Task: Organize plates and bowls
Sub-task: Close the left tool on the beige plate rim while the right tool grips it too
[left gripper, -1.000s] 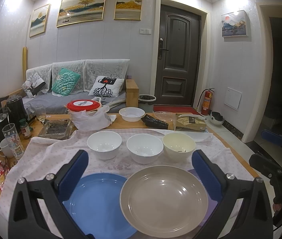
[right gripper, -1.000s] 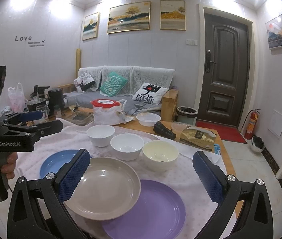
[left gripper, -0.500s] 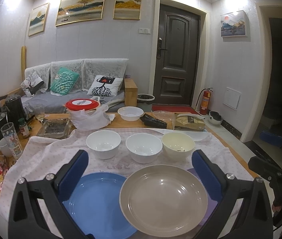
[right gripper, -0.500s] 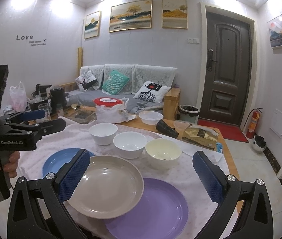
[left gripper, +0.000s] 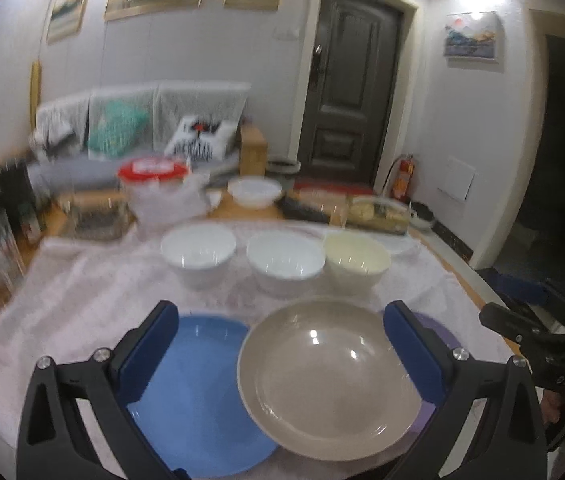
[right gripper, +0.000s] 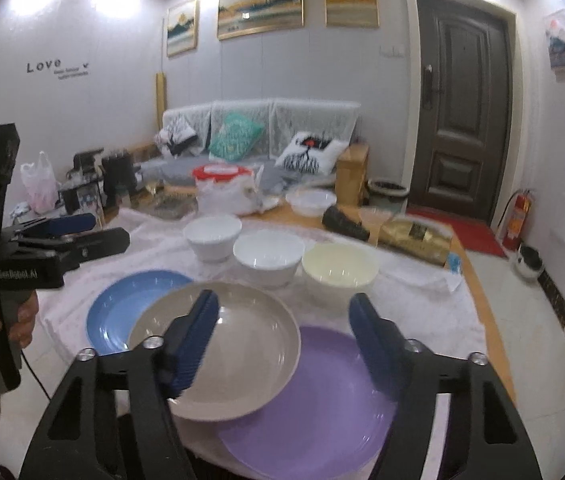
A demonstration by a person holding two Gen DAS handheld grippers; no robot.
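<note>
Three plates lie at the cloth's near edge: a blue plate [left gripper: 198,392], a beige plate [left gripper: 328,384] overlapping it, and a purple plate [right gripper: 322,396] partly under the beige one. Behind them stand two white bowls [left gripper: 199,249] [left gripper: 285,261] and a cream bowl [left gripper: 356,259] in a row. My left gripper [left gripper: 280,320] is open and empty above the blue and beige plates. My right gripper [right gripper: 284,312] is open, narrower than before, and empty above the beige plate [right gripper: 218,348] and purple plate. The left gripper also shows in the right wrist view [right gripper: 82,232].
A pale cloth [left gripper: 82,296] covers the table. Behind the bowls are a small white bowl [left gripper: 254,192], a red-lidded container [left gripper: 150,170], a glass dish [left gripper: 94,220], snack bags [right gripper: 414,236], and a kettle and glasses at the left. A sofa and a door are behind.
Both grippers moved forward and down toward the plates, with blur in the left view. The right gripper's jaws have narrowed; the left jaws look slightly narrower. Plates and bowls have not moved.
</note>
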